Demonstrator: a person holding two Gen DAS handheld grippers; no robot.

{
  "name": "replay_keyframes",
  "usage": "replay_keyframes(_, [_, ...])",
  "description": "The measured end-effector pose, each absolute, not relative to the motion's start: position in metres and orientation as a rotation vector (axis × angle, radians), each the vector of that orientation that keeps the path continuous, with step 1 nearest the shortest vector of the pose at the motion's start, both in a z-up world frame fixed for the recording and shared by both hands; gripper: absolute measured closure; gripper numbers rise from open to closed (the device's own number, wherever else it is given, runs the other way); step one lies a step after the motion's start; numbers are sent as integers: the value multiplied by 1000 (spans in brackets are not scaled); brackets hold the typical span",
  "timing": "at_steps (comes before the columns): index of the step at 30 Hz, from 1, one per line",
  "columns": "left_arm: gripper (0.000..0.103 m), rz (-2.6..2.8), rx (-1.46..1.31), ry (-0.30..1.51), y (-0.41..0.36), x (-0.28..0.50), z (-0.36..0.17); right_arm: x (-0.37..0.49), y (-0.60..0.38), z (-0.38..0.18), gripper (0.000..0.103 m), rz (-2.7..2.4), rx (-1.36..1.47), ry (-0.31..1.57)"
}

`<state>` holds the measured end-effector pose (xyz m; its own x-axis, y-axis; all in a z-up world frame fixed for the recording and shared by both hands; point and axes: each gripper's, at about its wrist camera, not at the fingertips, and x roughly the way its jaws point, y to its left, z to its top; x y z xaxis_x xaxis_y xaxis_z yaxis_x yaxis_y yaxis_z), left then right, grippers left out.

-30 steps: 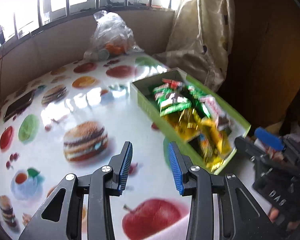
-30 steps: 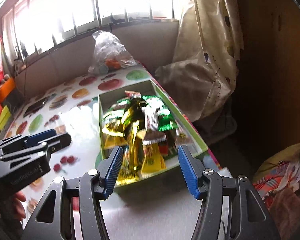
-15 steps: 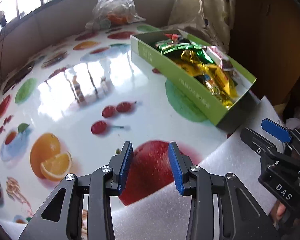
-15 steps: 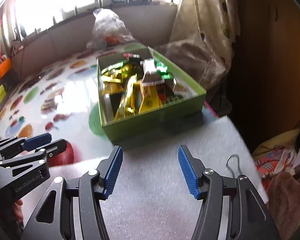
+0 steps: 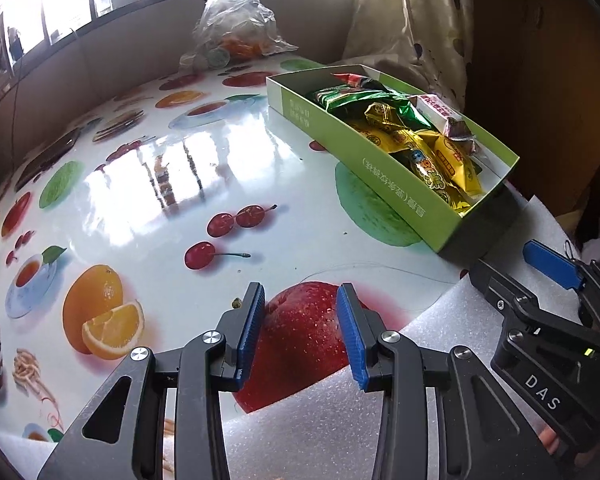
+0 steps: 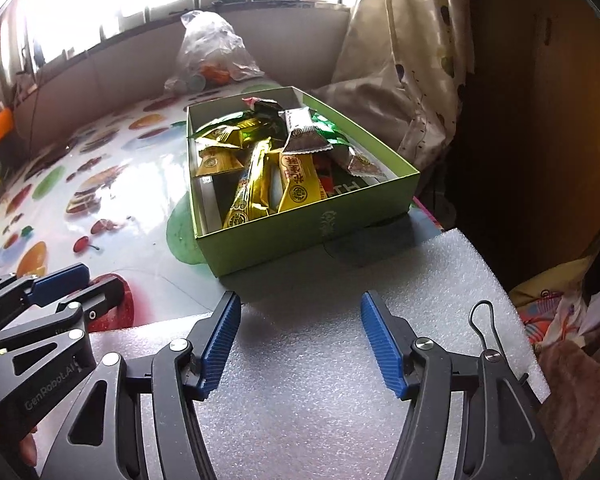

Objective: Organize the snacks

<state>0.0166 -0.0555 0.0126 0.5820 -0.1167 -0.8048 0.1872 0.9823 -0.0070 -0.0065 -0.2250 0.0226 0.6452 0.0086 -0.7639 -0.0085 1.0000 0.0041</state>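
Both grippers have dropped low over the near edge of the table [image 5: 148,184], above the white foam sheet [image 6: 332,360] lying there. The right gripper [image 6: 300,340] is opening its jaws with nothing between them; the left gripper [image 5: 300,332] holds its jaws partly spread and empty over a printed apple. This looks like the end or a pause: the snacks [image 6: 260,168] already lie piled in the green box [image 6: 300,236] by the table's right edge. A clear plastic bag [image 5: 232,28] sits at the far edge and a dark phone-like slab [image 5: 48,156] towards the left edge, both well apart from the box. Nothing blocks the way.
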Motion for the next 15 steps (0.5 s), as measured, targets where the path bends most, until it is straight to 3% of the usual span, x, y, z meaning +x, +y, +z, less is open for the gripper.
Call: replay_keyframes(15, [64,-181,71,935,-56,17,12,-5,-225,23,40,1,8,870])
